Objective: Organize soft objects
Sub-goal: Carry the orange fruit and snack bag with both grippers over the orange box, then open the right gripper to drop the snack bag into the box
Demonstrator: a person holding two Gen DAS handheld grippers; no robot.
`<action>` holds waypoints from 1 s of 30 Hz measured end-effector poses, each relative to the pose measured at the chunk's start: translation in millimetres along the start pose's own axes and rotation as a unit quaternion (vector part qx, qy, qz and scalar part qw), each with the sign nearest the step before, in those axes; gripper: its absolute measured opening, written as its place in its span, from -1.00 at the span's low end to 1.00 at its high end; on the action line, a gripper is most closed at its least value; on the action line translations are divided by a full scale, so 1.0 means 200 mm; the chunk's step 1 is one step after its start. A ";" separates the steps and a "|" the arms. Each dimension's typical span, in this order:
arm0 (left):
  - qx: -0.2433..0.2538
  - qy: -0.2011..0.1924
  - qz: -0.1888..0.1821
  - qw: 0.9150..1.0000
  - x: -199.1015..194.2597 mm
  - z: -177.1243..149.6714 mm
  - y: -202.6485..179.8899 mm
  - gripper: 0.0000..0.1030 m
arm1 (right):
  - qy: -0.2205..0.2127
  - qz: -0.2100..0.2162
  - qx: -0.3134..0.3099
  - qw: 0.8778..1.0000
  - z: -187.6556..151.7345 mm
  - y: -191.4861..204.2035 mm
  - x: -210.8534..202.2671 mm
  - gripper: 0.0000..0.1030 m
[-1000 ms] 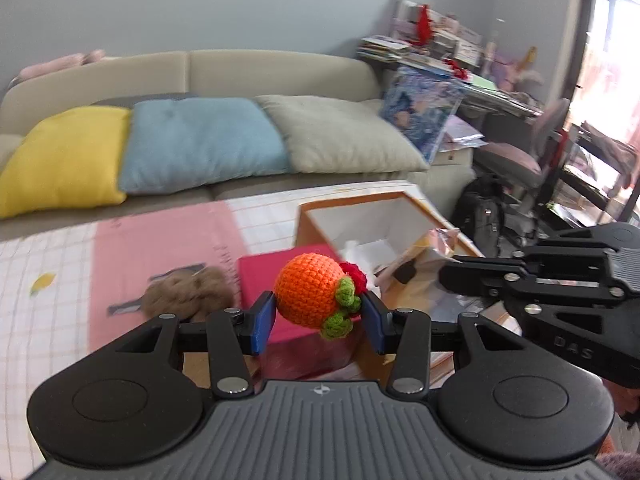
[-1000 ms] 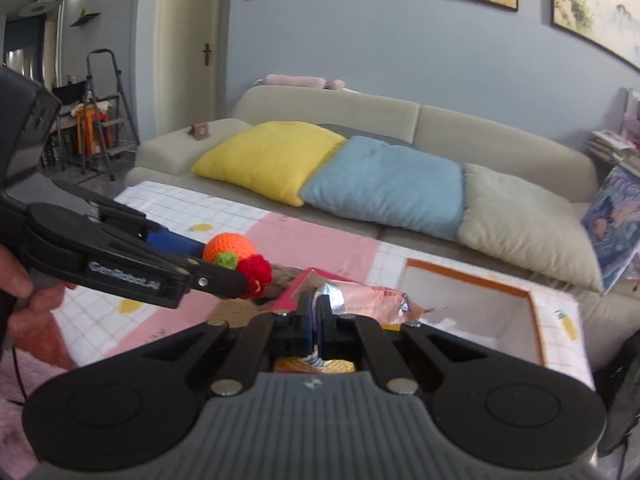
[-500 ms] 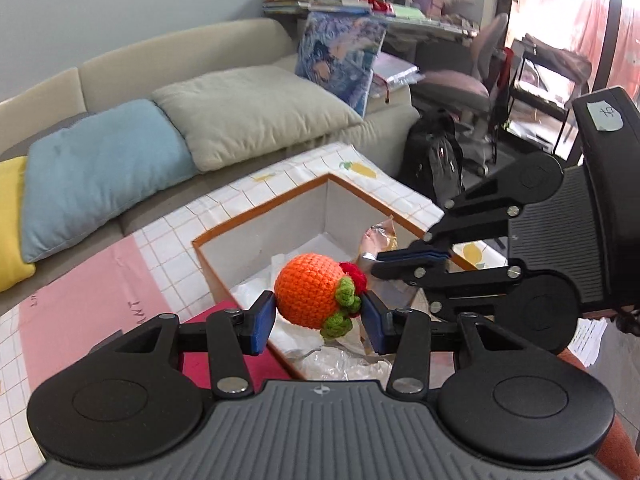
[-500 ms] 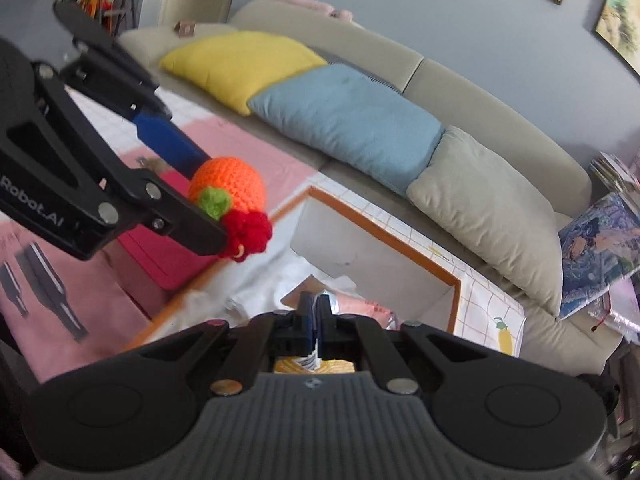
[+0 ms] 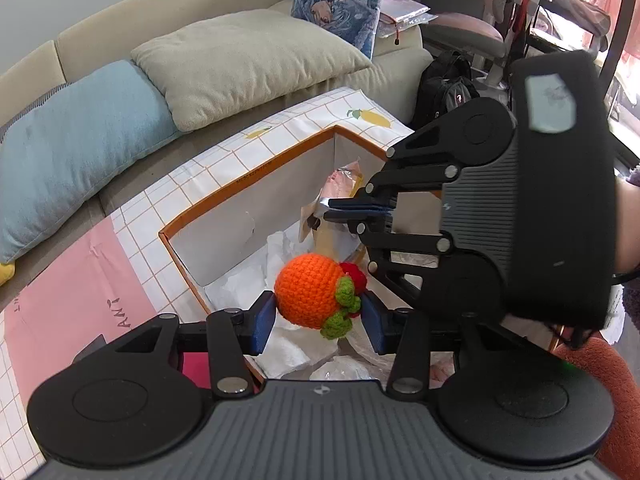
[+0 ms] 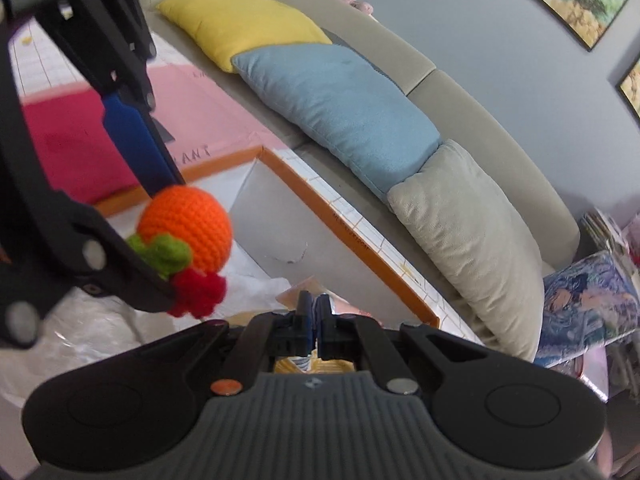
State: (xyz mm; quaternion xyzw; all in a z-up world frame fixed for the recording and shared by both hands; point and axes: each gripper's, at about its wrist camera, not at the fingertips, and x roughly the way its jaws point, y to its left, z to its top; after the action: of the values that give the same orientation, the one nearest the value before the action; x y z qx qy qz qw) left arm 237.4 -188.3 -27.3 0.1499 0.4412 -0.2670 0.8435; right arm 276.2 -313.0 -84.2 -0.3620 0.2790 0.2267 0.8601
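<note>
A crochet orange [image 5: 310,295] is clamped in the left gripper [image 5: 318,316] above the open box [image 5: 248,184]. Beside it, a foil packet [image 5: 340,188] is pinched in the closed right gripper [image 5: 340,214]. Neither has been released into the box.

Two grippers are counted: the left gripper [image 5: 318,316] and the right gripper [image 5: 340,214]. One crocheted orange toy [image 5: 310,294] is seen, and one foil snack packet [image 5: 336,188]. One open orange-edged box [image 5: 248,196] is counted on the worktop [image 5: 224,168], with one red box [image 6: 60,140] beside it. Three cushions are counted on one sofa [image 6: 480,120]: one yellow cushion [image 6: 240,24], one blue cushion [image 6: 340,108] and one beige cushion [image 6: 472,232]. One printed pillow [image 5: 340,0] is also seen.
</note>
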 end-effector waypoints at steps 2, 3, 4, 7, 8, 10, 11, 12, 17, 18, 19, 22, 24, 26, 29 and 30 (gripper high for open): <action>0.002 0.006 0.000 1.000 0.02 0.01 0.00 0.02 | 0.018 0.004 0.002 1.000 -0.01 -0.01 0.05 -1.00; 0.003 0.007 0.000 1.000 0.03 0.01 0.00 0.02 | 0.029 0.008 0.006 1.000 -0.02 -0.01 0.07 -1.00; 0.005 0.009 0.001 1.000 0.03 0.01 0.01 0.02 | 0.037 0.009 0.008 0.999 -0.04 -0.01 0.08 -1.00; 0.007 0.015 0.003 1.000 0.06 0.01 0.02 0.02 | 0.062 0.008 0.023 0.998 -0.07 -0.02 0.10 -1.00; 0.006 0.018 0.004 1.000 0.07 0.01 0.02 0.02 | 0.070 0.006 0.031 0.997 -0.08 -0.03 0.10 -0.98; 0.004 0.022 0.007 1.000 0.09 0.01 0.03 0.02 | 0.085 -0.004 0.040 0.996 -0.11 -0.02 0.11 -0.94; 0.004 0.023 0.008 1.000 0.10 0.01 0.03 0.02 | 0.092 -0.015 0.037 0.995 -0.12 -0.01 0.12 -0.93; 0.005 0.023 0.009 1.000 0.10 0.01 0.03 0.02 | 0.093 -0.025 0.038 0.995 -0.12 -0.01 0.11 -0.91; 0.020 0.027 0.008 0.999 0.11 0.01 0.01 0.02 | 0.074 -0.014 0.122 0.990 -0.15 -0.09 0.00 -0.22; 0.026 0.029 0.009 0.999 0.11 0.01 0.00 0.02 | 0.069 -0.010 0.142 0.987 -0.15 -0.09 -0.04 -0.22; 0.032 0.032 0.011 0.999 0.12 0.00 -0.01 0.02 | 0.065 -0.007 0.163 0.984 -0.16 -0.11 -0.08 -0.20; 0.050 0.055 0.013 0.997 0.15 -0.01 -0.03 0.03 | 0.053 -0.003 0.219 0.974 -0.17 -0.12 -0.17 -0.05; 0.059 0.066 0.018 0.996 0.17 -0.02 -0.04 0.03 | 0.045 -0.001 0.256 0.966 -0.18 -0.12 -0.22 -0.01; 0.066 0.078 0.022 0.995 0.19 -0.02 -0.05 0.03 | 0.040 0.011 0.289 0.956 -0.20 -0.11 -0.26 -0.01; 0.062 0.086 0.022 0.994 0.21 -0.03 -0.05 0.04 | 0.043 0.023 0.313 0.949 -0.21 -0.06 -0.31 0.00; 0.057 0.087 0.022 0.994 0.20 -0.03 -0.05 0.07 | 0.046 0.024 0.313 0.948 -0.21 -0.04 -0.32 0.00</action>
State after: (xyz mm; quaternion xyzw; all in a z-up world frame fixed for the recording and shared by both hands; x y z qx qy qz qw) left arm 245.9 -206.9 -65.0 0.2304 0.4932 -0.2591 0.7978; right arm 220.0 -361.5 -64.6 -0.0775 0.3839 0.1314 0.9107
